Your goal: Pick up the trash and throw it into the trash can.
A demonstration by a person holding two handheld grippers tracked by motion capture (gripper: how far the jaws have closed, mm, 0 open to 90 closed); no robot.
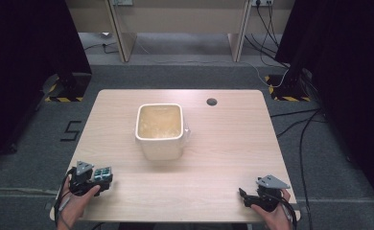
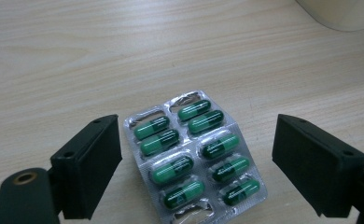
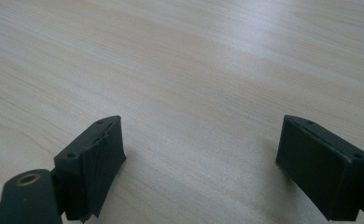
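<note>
A light wooden tabletop [image 1: 223,158] has a cream square pot [image 1: 159,130] standing near its middle. A small dark round hole [image 1: 212,101] sits in the tabletop behind the pot, a bit to the right.

The left claw [image 1: 101,176] is near the front left corner, held in the person's left hand [image 1: 75,201]. Its 2 black jaws are spread wide apart. A pill pack [image 2: 196,156] lies flat on the tabletop between them, and neither jaw touches it. The pack is shiny silver with green pills in clear bubbles. I can count 9 pills, and the bubble at the near end looks empty and crushed. In the left gripper view, the bottom of the pot [image 2: 341,14] peeks in at the top right, well apart from the pack.

The right claw [image 1: 245,196] is near the front right corner, held in the person's right hand [image 1: 276,213]. Its jaws are wide apart too, with bare wood between them. It grips nothing.
</note>
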